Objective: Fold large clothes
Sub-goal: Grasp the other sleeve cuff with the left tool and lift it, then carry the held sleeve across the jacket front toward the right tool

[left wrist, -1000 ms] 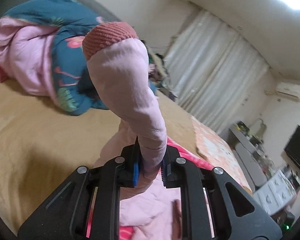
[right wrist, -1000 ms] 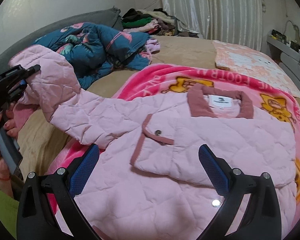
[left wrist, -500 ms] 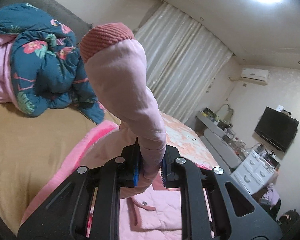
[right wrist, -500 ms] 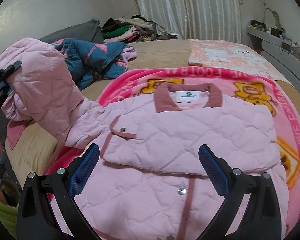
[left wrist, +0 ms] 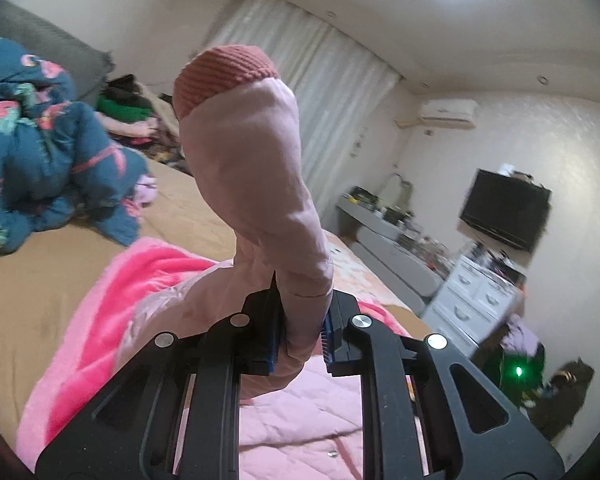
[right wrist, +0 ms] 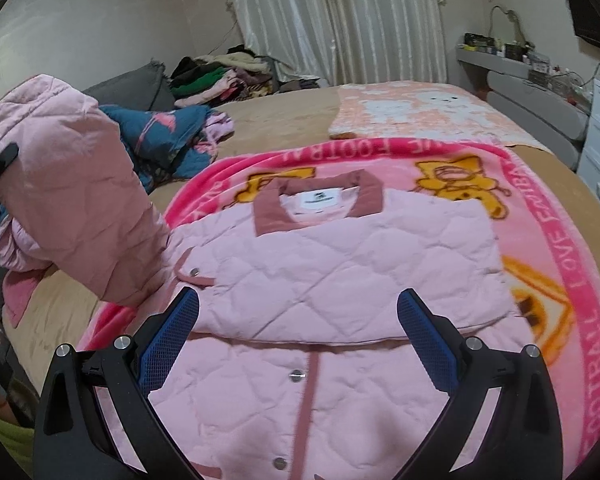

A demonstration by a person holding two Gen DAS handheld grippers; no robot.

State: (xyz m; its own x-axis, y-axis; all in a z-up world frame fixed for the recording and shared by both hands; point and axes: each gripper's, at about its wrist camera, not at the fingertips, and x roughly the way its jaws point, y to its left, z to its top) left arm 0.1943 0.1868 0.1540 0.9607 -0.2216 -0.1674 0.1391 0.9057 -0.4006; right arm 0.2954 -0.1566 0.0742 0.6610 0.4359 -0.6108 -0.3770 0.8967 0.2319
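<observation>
The left gripper was clamped on the sleeve, raised left of the jacket body; the right gripper hovered spread wide and empty above that body.

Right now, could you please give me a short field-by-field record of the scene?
garment: pink quilted jacket lying flat, collar away from the camera
surface: bright pink cartoon fleece blanket on a tan bed
left hand-held gripper: shut on the jacket's pink sleeve, raised, ribbed cuff up
right hand-held gripper: open, empty, above the jacket front
nearby: crumpled blue floral quilted garment
</observation>
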